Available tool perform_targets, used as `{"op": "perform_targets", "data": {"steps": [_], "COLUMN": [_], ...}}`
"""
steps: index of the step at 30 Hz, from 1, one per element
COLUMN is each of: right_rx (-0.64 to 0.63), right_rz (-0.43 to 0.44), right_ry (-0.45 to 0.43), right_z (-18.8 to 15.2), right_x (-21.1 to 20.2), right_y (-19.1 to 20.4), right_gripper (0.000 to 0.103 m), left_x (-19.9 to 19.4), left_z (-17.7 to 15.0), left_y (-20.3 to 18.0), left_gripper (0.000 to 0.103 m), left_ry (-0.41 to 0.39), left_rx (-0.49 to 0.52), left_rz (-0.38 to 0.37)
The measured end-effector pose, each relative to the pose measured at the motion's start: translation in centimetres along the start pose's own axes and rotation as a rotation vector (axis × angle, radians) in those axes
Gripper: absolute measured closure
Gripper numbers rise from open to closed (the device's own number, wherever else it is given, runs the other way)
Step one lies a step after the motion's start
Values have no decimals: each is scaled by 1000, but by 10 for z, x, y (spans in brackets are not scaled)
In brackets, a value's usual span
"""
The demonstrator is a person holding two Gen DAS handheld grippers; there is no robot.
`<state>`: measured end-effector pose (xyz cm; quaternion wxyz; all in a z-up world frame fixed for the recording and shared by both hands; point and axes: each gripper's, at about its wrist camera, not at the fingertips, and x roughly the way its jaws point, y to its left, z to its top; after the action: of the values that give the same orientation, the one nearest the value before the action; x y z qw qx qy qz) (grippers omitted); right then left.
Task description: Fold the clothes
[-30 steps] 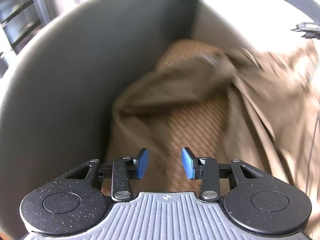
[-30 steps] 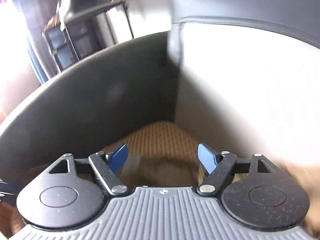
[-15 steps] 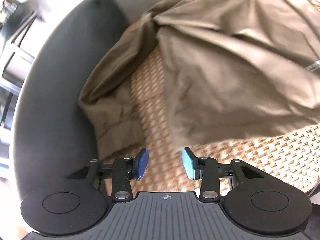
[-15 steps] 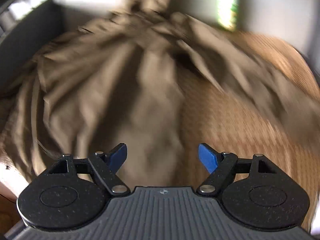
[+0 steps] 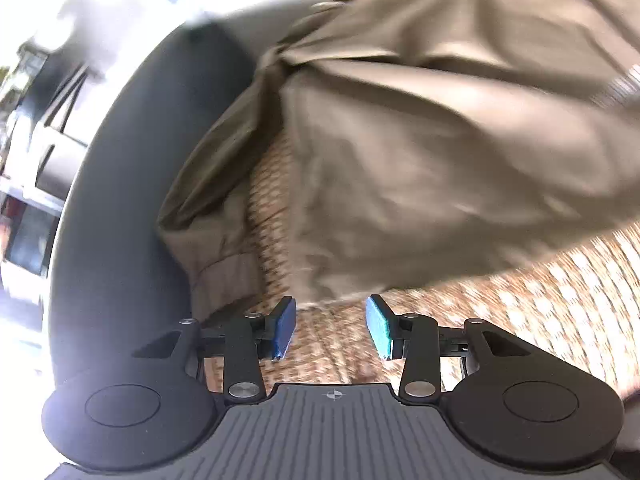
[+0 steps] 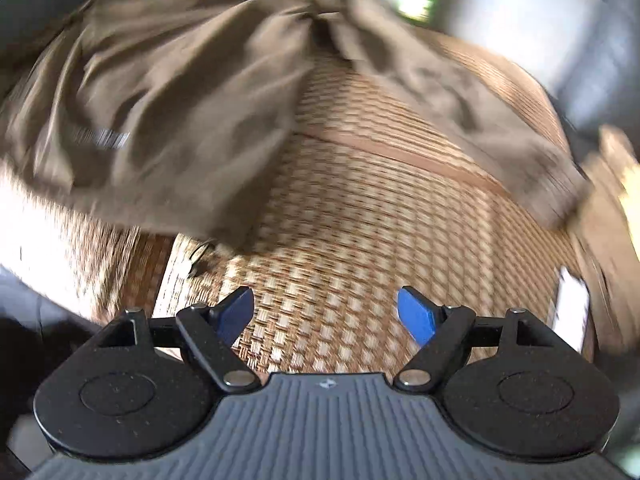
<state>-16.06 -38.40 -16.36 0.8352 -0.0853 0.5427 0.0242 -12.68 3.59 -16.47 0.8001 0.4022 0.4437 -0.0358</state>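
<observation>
A crumpled brown garment (image 5: 420, 140) lies spread on a woven mat (image 5: 540, 300) that covers a sofa seat. One sleeve with a ribbed cuff (image 5: 224, 280) runs down the left side against the dark armrest. My left gripper (image 5: 331, 326) hovers open just short of the garment's near hem, nothing between its blue pads. In the right wrist view the same garment (image 6: 168, 112) fills the upper left, and a second sleeve (image 6: 480, 120) stretches to the right. My right gripper (image 6: 326, 314) is wide open above bare mat (image 6: 340, 248), apart from the cloth.
A dark curved sofa armrest (image 5: 120, 220) walls in the left side. A shelf unit (image 5: 36, 128) stands beyond it in bright light. A dark backrest (image 6: 592, 60) rises at the right, and a small white object (image 6: 572, 308) lies at the mat's right edge.
Both cameras have tilted down from the sofa walls onto the garment. The left gripper has drawn closer to the near hem; the right has pulled back over bare mat. Both stay open.
</observation>
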Motion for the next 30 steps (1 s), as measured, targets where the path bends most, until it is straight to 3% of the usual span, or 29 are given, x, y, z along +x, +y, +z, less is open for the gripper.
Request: {"op": "perform_targets", "data": {"steps": [3, 8, 13, 15, 20, 23, 24, 27, 28, 30], "right_rx": [0, 27, 109, 117, 136, 176, 201, 295, 323, 371], "right_rz": [32, 29, -16, -12, -1, -16, -26, -48, -50, -47], "right_ry": [-33, -47, -118, -127, -145, -136, -135, -124, -121, -131], "right_z": [-1, -4, 11, 15, 24, 20, 19, 15, 14, 11], "right_x": [26, 53, 52, 54, 61, 64, 65, 68, 69, 68], "right_y": [27, 65, 72, 73, 76, 81, 80, 73, 70, 65], "right_gripper": [21, 24, 23, 23, 23, 23, 24, 25, 27, 50], "left_x": [6, 24, 27, 31, 54, 62, 63, 63, 62, 55], "left_z": [-5, -6, -7, -6, 8, 18, 21, 29, 33, 39], "left_y": [-9, -11, -7, -5, 5, 12, 13, 21, 23, 34], "left_gripper": [45, 45, 50, 46, 48, 48, 56, 93, 97, 100], "left_ry": [-36, -65, -121, -149, -165, -135, -124, -86, -75, -61], "left_rx": [73, 62, 45, 72, 49, -14, -37, -122, -156, -234], "left_rz": [-9, 28, 141, 173, 238, 223, 208, 118, 103, 75]}}
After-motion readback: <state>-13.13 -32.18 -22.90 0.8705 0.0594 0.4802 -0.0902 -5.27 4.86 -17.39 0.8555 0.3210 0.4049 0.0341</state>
